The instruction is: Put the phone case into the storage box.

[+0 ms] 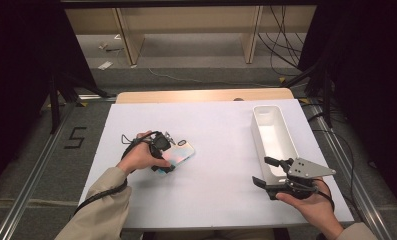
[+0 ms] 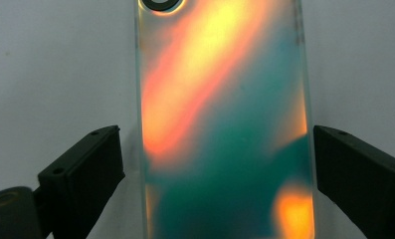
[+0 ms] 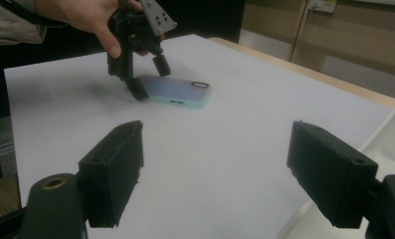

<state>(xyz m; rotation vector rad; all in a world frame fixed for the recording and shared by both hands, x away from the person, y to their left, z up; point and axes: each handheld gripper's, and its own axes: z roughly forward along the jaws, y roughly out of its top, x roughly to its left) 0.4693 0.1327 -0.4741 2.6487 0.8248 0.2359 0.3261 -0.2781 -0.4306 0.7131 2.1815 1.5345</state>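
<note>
A long white bin [image 1: 273, 137] sits empty on the white table [image 1: 216, 165], along its right edge, with cables [image 1: 281, 47] on the floor beyond the table.

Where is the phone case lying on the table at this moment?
In the high view the phone case lies flat on the table's left half, between the left gripper's open jaws.

White table [image 1: 211, 195] with phone [image 1: 178, 156], white bin [image 1: 282, 150]
</note>
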